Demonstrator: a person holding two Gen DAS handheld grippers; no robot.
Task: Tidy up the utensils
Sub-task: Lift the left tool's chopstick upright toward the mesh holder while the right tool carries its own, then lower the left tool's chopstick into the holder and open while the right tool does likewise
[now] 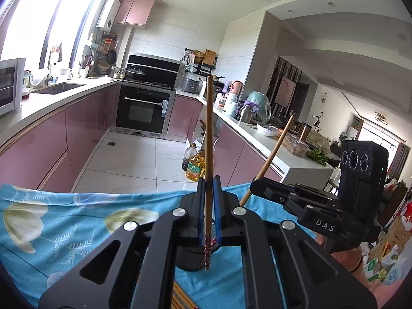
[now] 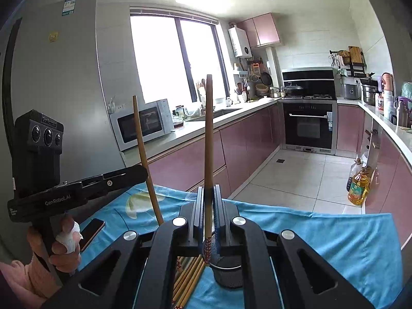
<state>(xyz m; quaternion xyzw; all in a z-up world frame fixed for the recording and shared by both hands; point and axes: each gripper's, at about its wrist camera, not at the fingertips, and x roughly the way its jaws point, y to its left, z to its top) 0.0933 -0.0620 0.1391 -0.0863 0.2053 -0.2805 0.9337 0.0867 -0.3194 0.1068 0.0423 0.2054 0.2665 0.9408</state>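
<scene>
My left gripper (image 1: 209, 182) is shut on a wooden chopstick (image 1: 209, 134) that points up; its patterned end hangs above a dark mesh holder (image 1: 190, 260). My right gripper (image 2: 209, 193) is shut on another chopstick (image 2: 208, 134), its patterned end just over the holder's rim (image 2: 228, 265). In the left wrist view the right gripper (image 1: 253, 181) shows with its chopstick (image 1: 276, 149). In the right wrist view the left gripper (image 2: 146, 173) shows with its chopstick (image 2: 144, 154). Several loose chopsticks (image 2: 188, 280) lie on the blue cloth (image 2: 322, 242) beside the holder.
A phone (image 2: 91, 231) lies on the cloth at the left. Behind the table's far edge is the kitchen floor with oil bottles (image 2: 358, 185), pink cabinets (image 2: 195, 159), a microwave (image 2: 144, 123) and an oven (image 2: 309, 126).
</scene>
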